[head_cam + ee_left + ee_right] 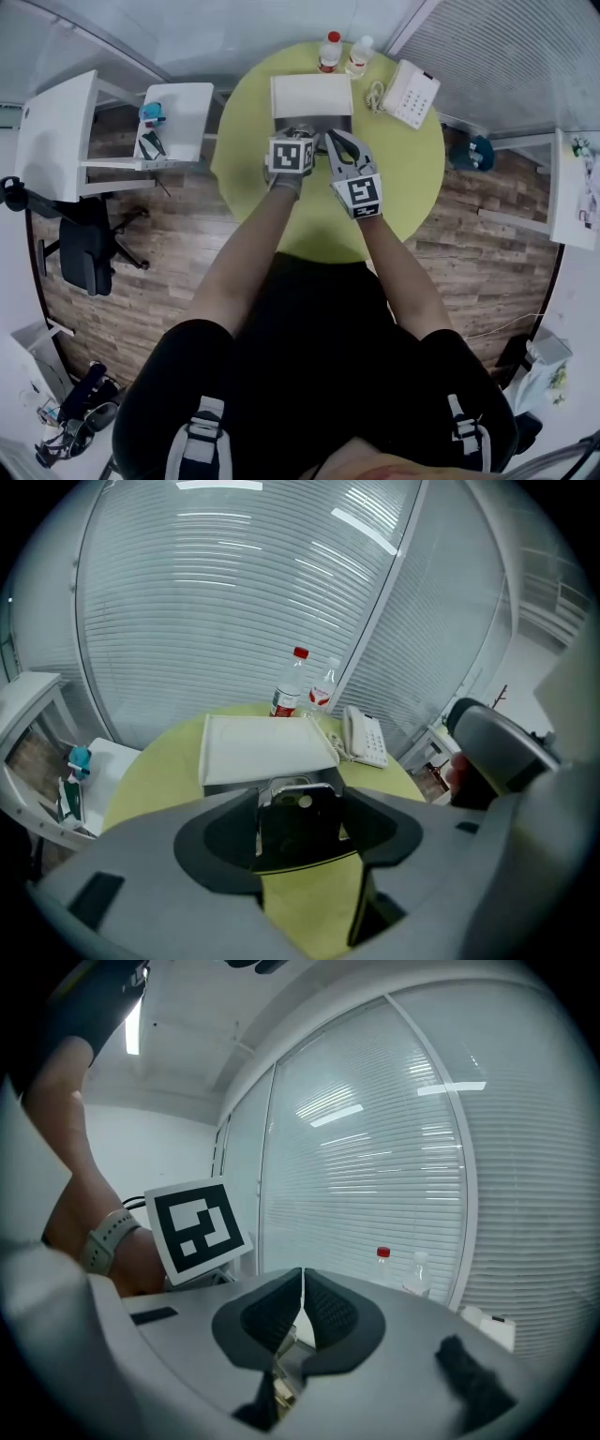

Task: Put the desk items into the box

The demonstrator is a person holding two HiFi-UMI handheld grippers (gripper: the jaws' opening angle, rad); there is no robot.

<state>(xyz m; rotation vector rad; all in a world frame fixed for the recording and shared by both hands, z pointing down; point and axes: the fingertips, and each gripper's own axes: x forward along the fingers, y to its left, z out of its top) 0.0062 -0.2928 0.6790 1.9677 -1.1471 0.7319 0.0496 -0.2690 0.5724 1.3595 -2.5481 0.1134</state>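
On the round yellow-green table (412, 178) stands a grey box (323, 122) with its white lid (311, 95) raised at the far side. My left gripper (298, 134) is at the box's near edge. In the left gripper view, that gripper (300, 819) is shut on a black flat item with a silvery rim (298, 827), held above the tabletop in front of the box lid (267, 747). To its right, my right gripper (337, 141) points at the box. The right gripper view shows the right gripper (302, 1302) shut, its pads touching with nothing between them.
Two plastic bottles (329, 52) (359, 56) stand behind the box. A white desk telephone (411, 94) with a coiled cord (376, 96) lies at the table's back right. White desks (178, 117) and an office chair (84, 248) are to the left, on the wood floor.
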